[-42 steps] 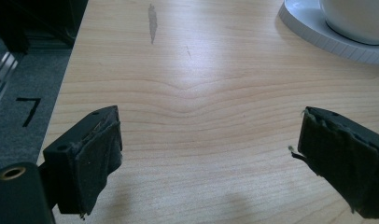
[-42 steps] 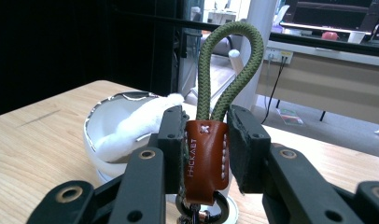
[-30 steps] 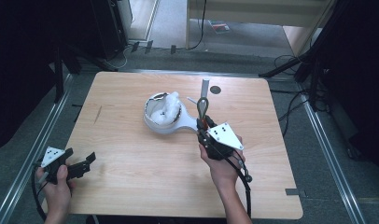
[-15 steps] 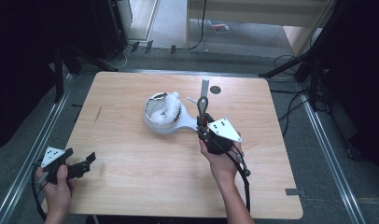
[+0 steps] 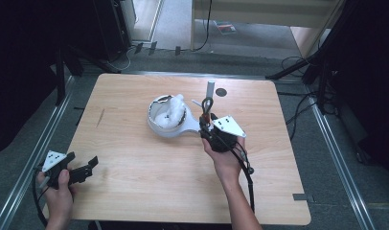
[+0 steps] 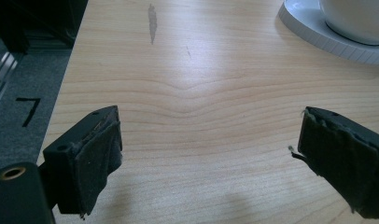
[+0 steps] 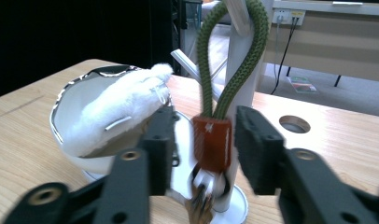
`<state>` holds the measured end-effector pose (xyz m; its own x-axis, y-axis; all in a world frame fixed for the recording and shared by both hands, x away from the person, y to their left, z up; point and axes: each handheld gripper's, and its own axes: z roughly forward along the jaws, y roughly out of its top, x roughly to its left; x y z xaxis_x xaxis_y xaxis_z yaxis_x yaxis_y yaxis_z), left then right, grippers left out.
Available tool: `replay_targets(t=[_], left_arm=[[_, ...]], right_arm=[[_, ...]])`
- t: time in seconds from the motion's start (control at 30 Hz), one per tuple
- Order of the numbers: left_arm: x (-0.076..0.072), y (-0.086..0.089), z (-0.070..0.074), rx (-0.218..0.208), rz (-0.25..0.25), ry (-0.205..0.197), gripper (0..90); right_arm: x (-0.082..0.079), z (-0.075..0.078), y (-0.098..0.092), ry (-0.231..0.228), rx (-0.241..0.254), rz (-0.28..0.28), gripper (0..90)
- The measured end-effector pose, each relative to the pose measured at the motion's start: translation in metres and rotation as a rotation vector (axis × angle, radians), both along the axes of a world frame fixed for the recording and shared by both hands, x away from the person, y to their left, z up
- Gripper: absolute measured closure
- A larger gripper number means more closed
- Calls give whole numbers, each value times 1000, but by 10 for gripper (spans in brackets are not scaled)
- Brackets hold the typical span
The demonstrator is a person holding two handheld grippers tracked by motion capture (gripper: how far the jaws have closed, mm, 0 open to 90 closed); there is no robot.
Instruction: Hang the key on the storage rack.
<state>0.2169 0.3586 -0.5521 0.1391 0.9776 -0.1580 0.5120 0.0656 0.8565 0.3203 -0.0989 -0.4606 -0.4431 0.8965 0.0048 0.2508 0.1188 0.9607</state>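
Observation:
A green cord loop [image 7: 206,60] hangs over a peg of the white stand [image 7: 241,88]. A reddish-brown sleeve [image 7: 211,142] binds its lower end, with something small dangling below. My right gripper [image 7: 205,128] has that sleeve between its jaws, which have just been opening. A gap shows on both sides, so the pads do not press on it. In the high view the right gripper [image 5: 207,120] sits at the stand [image 5: 210,88], right of the white bowl [image 5: 159,125] that holds a white fluffy lump [image 5: 171,108]. My left gripper [image 5: 89,166] hovers open over the table's front left, nothing between its pads [image 6: 101,154].
The bowl and stand share a white base plate [image 6: 318,35] in the middle of the wooden table [image 5: 135,191]. A round hole [image 5: 221,92] is in the tabletop behind the stand. Metal rails and cables run along the floor on both sides.
The right gripper has shifted a little farther away, toward the stand, and its jaws have parted from the sleeve. The left hand has stayed where it was.

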Motion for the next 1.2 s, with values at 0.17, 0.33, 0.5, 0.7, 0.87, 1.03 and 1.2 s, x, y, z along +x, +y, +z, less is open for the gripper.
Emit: replay_targets(t=[0.17, 0.33, 0.5, 0.7, 0.87, 1.03, 1.2], left_arm=[[0, 0, 0, 3, 1, 1, 70], [0, 0, 0, 4, 1, 4, 70], [0, -1, 0, 6, 1, 4, 70], [1, -1, 0, 13, 0, 6, 70], [0, -1, 0, 12, -1, 4, 70], [1, -1, 0, 15, -2, 6, 70], [1, -1, 0, 15, -3, 8, 70]], right_arm=[[-4, 0, -1, -2, -9, -16, 435], [-8, 0, -8, 3, 11, -30, 375], [-14, -1, -19, 24, 66, -14, 348], [-18, -5, -38, 50, 77, -28, 274], [-24, -13, -57, 94, 54, -69, 229], [-31, -23, -75, 113, 35, -101, 150], [-39, -33, -93, 129, -1, -132, 109]])
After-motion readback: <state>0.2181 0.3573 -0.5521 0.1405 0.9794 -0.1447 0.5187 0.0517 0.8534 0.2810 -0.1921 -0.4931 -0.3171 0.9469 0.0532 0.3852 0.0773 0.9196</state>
